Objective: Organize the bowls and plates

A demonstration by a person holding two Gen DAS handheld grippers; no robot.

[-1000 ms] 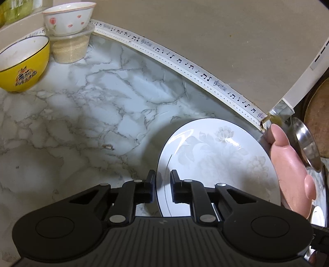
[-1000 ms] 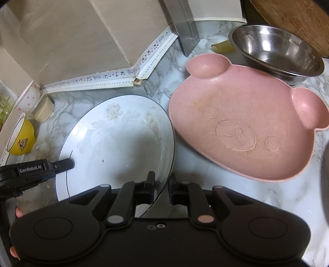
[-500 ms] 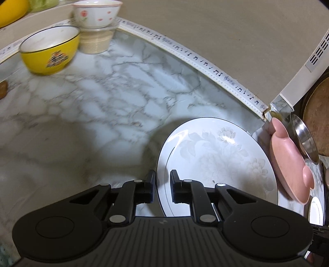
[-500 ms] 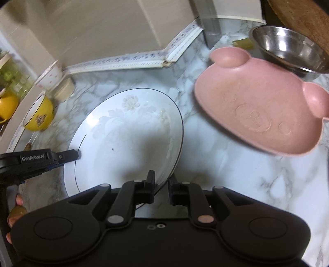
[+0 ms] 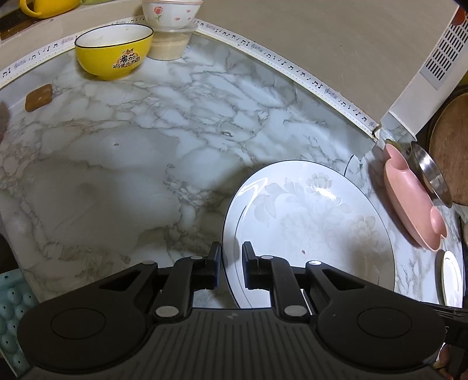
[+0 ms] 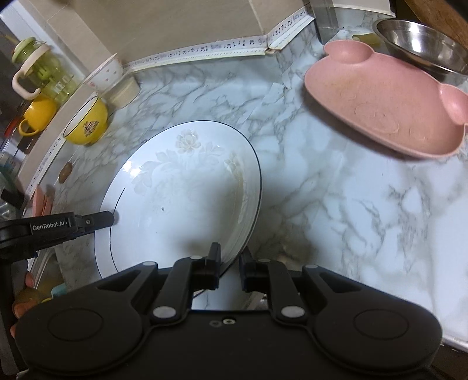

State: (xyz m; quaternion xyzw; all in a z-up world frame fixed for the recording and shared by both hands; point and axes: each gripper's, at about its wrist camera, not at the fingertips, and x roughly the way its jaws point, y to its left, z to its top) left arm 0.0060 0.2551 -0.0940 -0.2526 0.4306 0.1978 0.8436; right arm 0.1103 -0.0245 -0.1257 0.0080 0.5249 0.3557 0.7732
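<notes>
A white plate with a faint flower pattern and a dark rim line (image 5: 307, 222) is held over the marble counter (image 5: 131, 163) by both grippers. My left gripper (image 5: 231, 254) is shut on its left rim. My right gripper (image 6: 229, 257) is shut on the opposite rim of the same plate (image 6: 181, 198), which tilts a little. The left gripper (image 6: 112, 217) also shows at the plate's far edge in the right wrist view. A pink bear-shaped plate (image 6: 380, 111) and a steel bowl (image 6: 424, 46) lie to the right. A yellow bowl (image 5: 114, 49) stands at the back left.
A white flowered bowl (image 5: 171, 11) sits on a lidded tub by the wall. A small white plate (image 5: 450, 277) and a round wooden board (image 5: 450, 152) are at the right edge. A brown block (image 5: 38, 97) lies at the left. A green jug (image 6: 44, 70) and a yellow mug (image 6: 38, 114) stand on the ledge.
Both grippers have carried the white plate leftward across the counter, away from the pink plate and steel bowl. The yellow bowl has come further into view. Both grips are unchanged.
</notes>
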